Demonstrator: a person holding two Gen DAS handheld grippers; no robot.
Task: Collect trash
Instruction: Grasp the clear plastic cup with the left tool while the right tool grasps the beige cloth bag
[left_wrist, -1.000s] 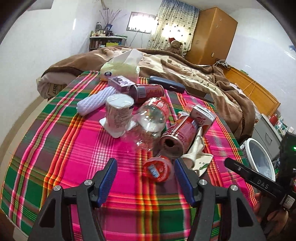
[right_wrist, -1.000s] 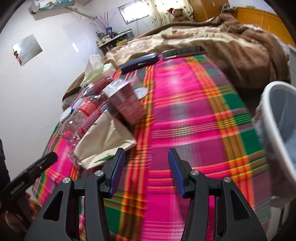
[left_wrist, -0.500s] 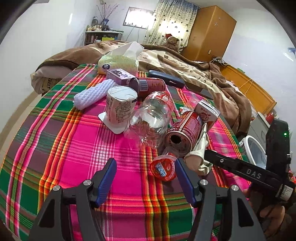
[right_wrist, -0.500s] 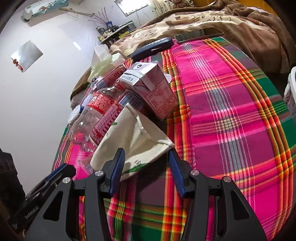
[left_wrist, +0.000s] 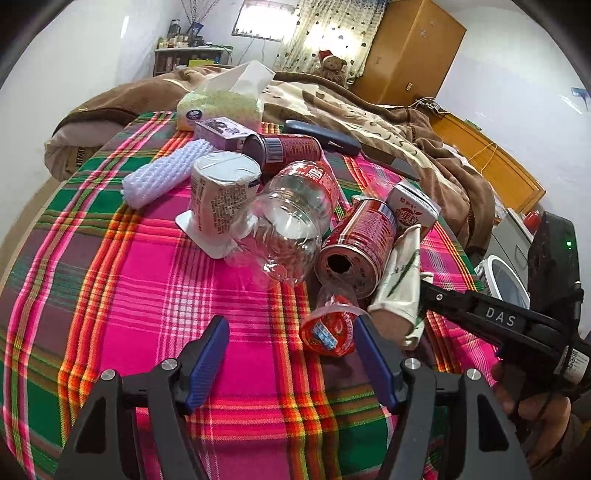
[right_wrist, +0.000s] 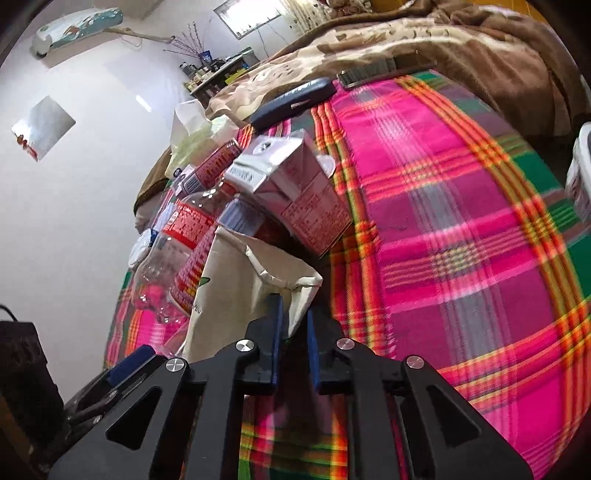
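Trash lies piled on a plaid cloth (left_wrist: 147, 288). A flattened white paper cup (right_wrist: 236, 295) with a green leaf print leans on a red can (left_wrist: 354, 243), and my right gripper (right_wrist: 293, 314) is shut on its near corner. From the left wrist view the right gripper (left_wrist: 424, 291) reaches in from the right and pinches the paper cup (left_wrist: 399, 280). My left gripper (left_wrist: 291, 332) is open low over the cloth. A small red-lidded cup (left_wrist: 327, 330) lies just inside its right finger (left_wrist: 369, 343), not pressed.
Behind are a clear bottle (left_wrist: 291, 218), a sealed cup (left_wrist: 221, 195), a juice carton (left_wrist: 412, 214), a second can (left_wrist: 284, 147), a purple box (left_wrist: 221, 129), a tissue pack (left_wrist: 221, 103) and a white brush (left_wrist: 162, 177). A white bin (left_wrist: 506, 280) stands off the right edge.
My right gripper moved up to the paper cup and its jaws closed on the cup's corner. My left gripper sank a little toward the small red cup.
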